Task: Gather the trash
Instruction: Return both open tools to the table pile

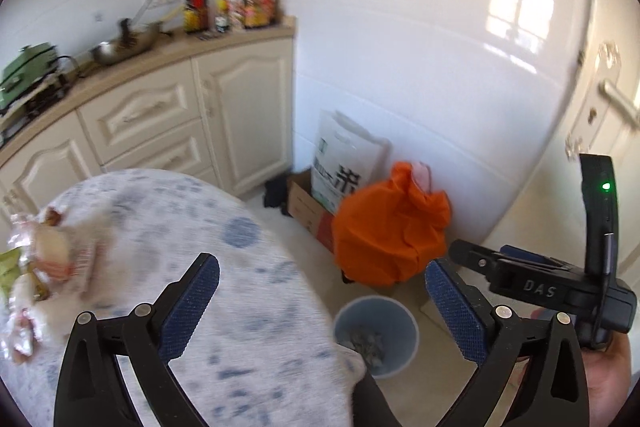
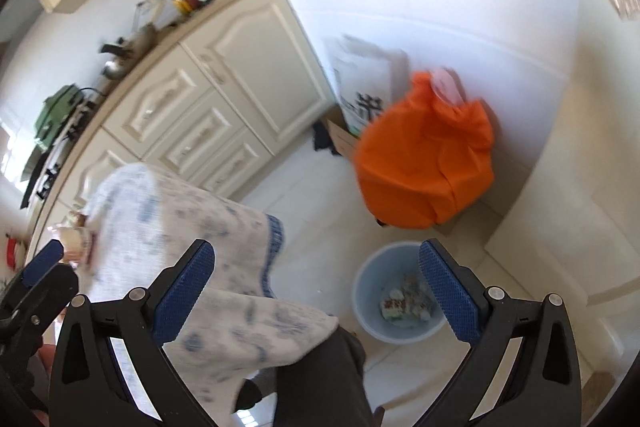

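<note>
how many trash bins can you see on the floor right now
1. A light blue bin stands on the floor tiles beside the cloth-covered table, in front of the orange bag, with trash already inside. Others may be hidden behind the table.

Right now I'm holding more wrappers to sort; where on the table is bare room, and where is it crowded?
The blue-speckled white tablecloth lies bare across its middle and the edge nearest the pale blue round bin. The far left edge is crowded with crumpled snack wrappers.
</note>
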